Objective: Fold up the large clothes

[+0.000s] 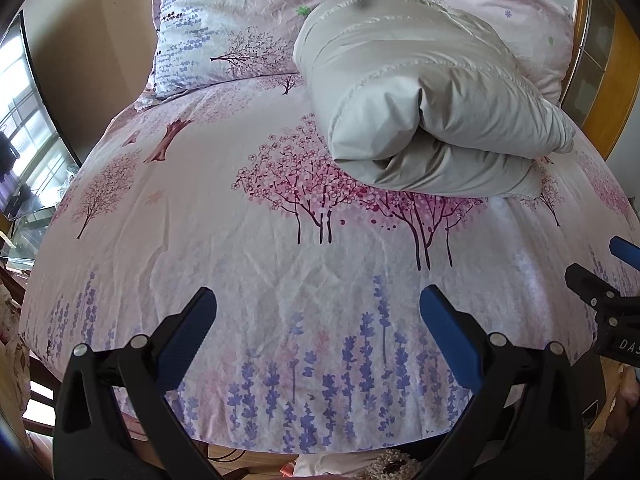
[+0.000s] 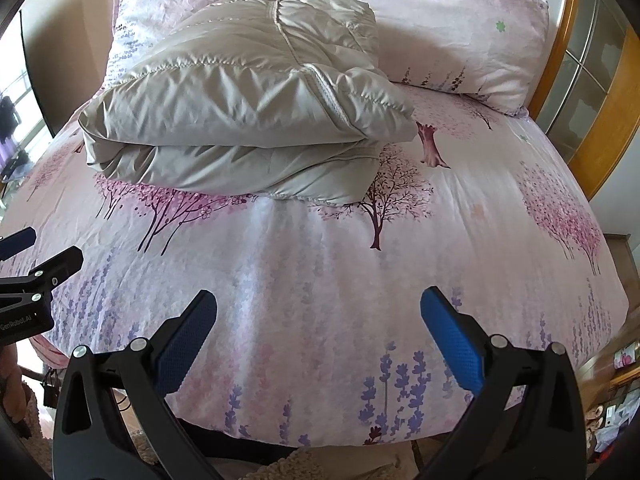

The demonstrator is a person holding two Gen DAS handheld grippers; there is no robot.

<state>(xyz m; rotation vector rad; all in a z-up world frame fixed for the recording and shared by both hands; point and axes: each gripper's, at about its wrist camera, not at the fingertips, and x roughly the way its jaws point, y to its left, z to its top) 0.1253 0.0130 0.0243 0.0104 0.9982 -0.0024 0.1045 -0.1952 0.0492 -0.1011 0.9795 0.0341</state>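
Jacket (image 2: 240, 100): pale grey, quilted, padded; folded into a thick bundle of stacked layers; lying on the far half of the bed, just before the pillows; free of both grippers.
Fold detail: rolled open end facing near in the left wrist view (image 1: 420, 120); stitched seam running across the top layer.
Bedsheet (image 1: 280, 260): pink, printed with blossom trees and purple lavender; wrinkled; bare on the near half.
Pillows (image 2: 460, 32): two, matching print, at the far end, touching the jacket's far edge.
Headboard (image 2: 568, 60): wooden, far right.
Left gripper (image 1: 318, 304): blue-padded fingers spread wide, holding nothing, above the near edge of the sheet.
Right gripper (image 2: 318, 304): fingers likewise wide apart, empty, near edge, well apart from the jacket.
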